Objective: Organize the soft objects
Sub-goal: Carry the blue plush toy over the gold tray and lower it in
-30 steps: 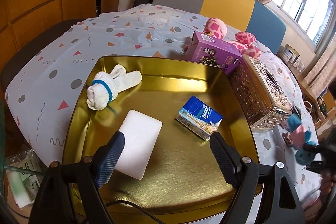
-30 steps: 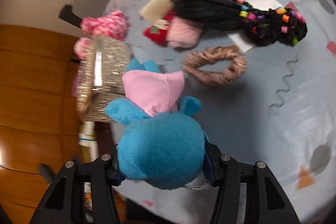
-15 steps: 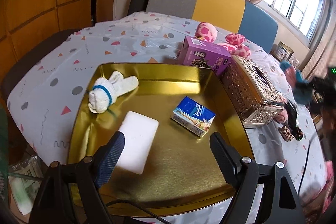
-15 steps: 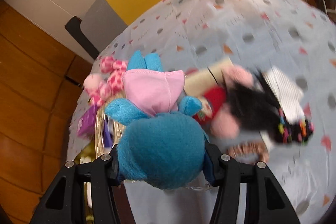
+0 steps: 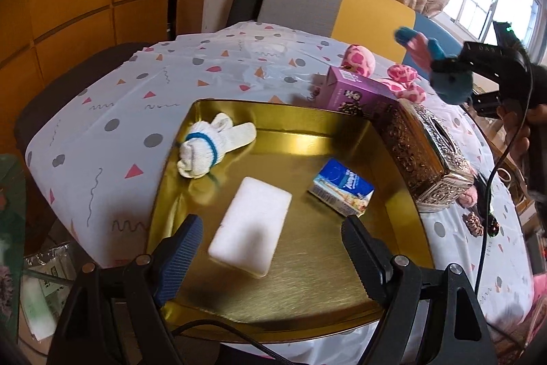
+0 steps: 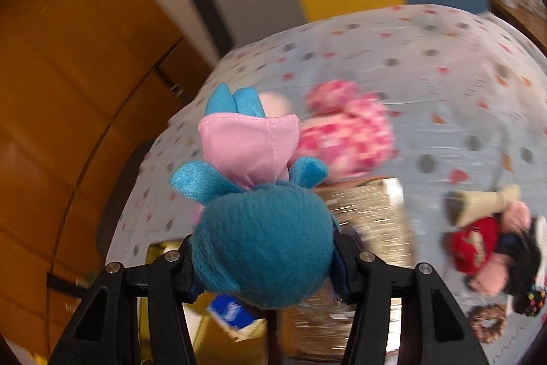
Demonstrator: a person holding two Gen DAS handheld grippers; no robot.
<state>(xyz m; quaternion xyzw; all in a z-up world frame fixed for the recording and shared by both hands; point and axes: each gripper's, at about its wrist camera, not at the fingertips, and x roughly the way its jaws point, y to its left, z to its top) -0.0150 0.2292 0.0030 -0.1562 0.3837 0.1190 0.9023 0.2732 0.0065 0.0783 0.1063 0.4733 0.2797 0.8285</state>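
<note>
- The right gripper (image 6: 265,257) clamps a blue plush (image 6: 263,242) by its round head, high above the table (image 5: 212,70).
- The toy's long axis runs forward along the fingers, pink body and legs leading.
- Beneath, blurred, what looks like the ornate tissue box (image 5: 424,153) and pink toy (image 5: 403,82) lie between it and the gold tray (image 5: 307,279).
- The left gripper (image 5: 270,248) hangs wide and empty over the tray's sponge (image 5: 251,221), gloves (image 5: 208,149) and tissue pack (image 5: 342,190).

A small blue-and-white tissue packet (image 5: 341,191), right of centre on the gold metal tray (image 5: 307,293), bears slanted white lettering reading "Tempo". The purple carton's (image 5: 355,93) print is illegible.
</note>
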